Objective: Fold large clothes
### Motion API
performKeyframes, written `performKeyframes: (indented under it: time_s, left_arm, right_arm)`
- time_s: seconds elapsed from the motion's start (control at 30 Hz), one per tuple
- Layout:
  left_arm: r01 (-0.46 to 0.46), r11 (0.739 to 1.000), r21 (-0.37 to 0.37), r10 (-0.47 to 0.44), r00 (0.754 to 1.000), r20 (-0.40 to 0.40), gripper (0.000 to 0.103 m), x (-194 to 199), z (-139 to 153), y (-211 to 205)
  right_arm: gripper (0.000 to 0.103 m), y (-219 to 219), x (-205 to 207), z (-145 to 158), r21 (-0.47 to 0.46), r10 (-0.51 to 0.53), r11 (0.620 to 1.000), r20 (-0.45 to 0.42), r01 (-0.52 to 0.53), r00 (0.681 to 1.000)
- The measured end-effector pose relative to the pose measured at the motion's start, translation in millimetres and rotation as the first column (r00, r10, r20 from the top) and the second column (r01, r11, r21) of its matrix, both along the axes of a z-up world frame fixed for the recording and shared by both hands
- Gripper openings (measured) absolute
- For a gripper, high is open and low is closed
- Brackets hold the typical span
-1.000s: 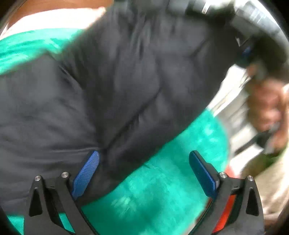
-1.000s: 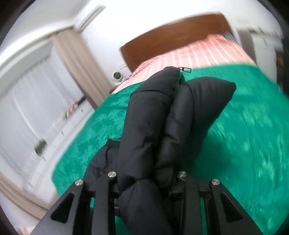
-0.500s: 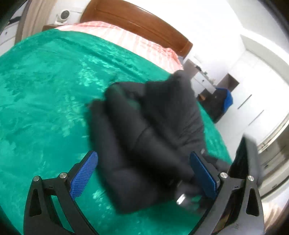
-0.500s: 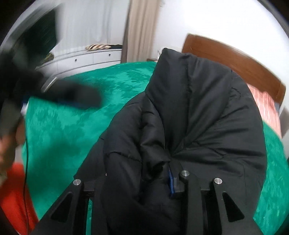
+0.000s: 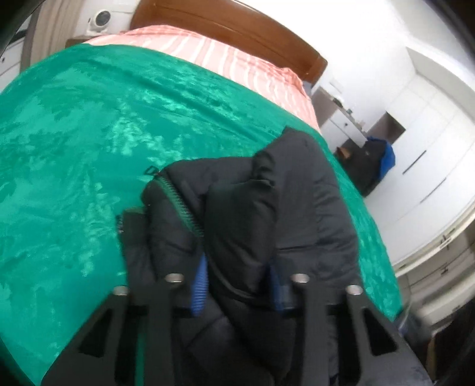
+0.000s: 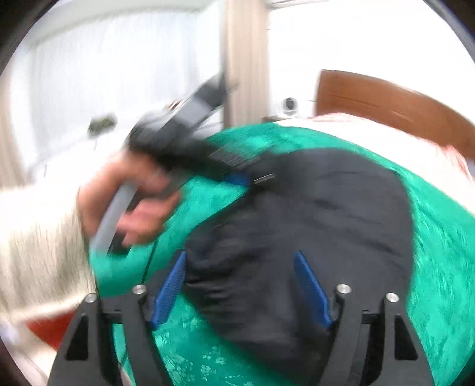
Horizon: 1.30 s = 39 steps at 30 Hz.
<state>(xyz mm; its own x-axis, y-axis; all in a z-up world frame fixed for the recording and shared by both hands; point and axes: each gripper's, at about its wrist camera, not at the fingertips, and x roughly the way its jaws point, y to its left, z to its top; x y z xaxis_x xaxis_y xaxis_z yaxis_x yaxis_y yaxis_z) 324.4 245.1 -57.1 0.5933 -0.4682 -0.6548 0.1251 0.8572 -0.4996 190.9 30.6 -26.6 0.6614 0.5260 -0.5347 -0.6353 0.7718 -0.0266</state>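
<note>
Black puffer jacket (image 5: 267, 207) on green bedspread (image 5: 74, 148), pinched in left gripper (image 5: 237, 285), right gripper (image 6: 240, 285) just opened

Green bedspread (image 5: 89, 142) w/ pink striped sheet (image 5: 237, 59), wood headboard (image 5: 237, 26), white wardrobe (image 5: 430, 154).

The green bedspread (image 5: 74, 148) lies bare and unobstructed to the left of the black jacket (image 5: 267, 207) and up to the striped pink sheet (image 5: 207, 50). The jacket's bulk fills the near right part of the bed. In the right wrist view, the left hand (image 6: 127, 196) blocks the left approach.
</note>
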Motion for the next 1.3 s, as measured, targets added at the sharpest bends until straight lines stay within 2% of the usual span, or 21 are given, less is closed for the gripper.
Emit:
performKeyframes:
  time_s: [0.07,0.13,0.17,0.23,0.3,0.37,0.47,0.73,1.2,1.3]
  left_arm:
    - [-0.022,0.999,0.036,0.023,1.0,-0.005,0.025,-4,-6,7]
    - [-0.036,0.997,0.07,0.037,0.999,-0.013,0.025,-1,-17,11]
    - [-0.043,0.996,0.077,0.045,0.999,-0.019,0.025,-1,-23,12]
    - [-0.051,0.992,0.111,0.054,0.998,-0.024,0.026,1,-31,12]
    - [-0.061,0.989,0.138,0.067,0.997,-0.038,0.027,4,-42,11]
    - [-0.068,0.987,0.148,0.076,0.996,-0.052,0.027,8,-51,10]
    - [-0.061,0.984,0.168,0.072,0.996,-0.056,0.028,16,-60,8]
    - [-0.053,0.987,0.15,0.065,0.995,-0.078,0.03,19,-68,9]
    - [-0.064,0.991,0.114,0.075,0.993,-0.095,0.031,21,-70,12]
    - [-0.072,0.992,0.099,0.082,0.992,-0.101,0.031,19,-65,13]
  right_arm:
    - [0.081,-13,14,13,-0.002,-0.095,0.995,0.029,0.095,0.995]
    - [0.082,-11,31,13,-0.036,-0.157,0.986,0.092,0.161,0.983]
    - [0.082,-6,45,2,-0.074,-0.175,0.98,0.093,0.183,0.98]
    - [0.084,-5,70,-29,-0.161,-0.186,0.969,0.016,0.186,0.982]
    - [0.087,7,70,-57,-0.218,-0.192,0.955,0.055,0.2,0.98]
    - [0.087,12,68,-59,-0.236,-0.206,0.946,0.084,0.221,0.975]
    - [0.087,15,68,-62,-0.264,-0.218,0.936,0.084,0.232,0.972]
    - [0.088,25,73,-76,-0.284,-0.22,0.93,0.085,0.236,0.972]
    - [0.089,30,72,-85,-0.283,-0.222,0.929,0.09,0.238,0.971]
    - [0.089,27,72,-78,-0.277,-0.213,0.935,0.058,0.221,0.975]
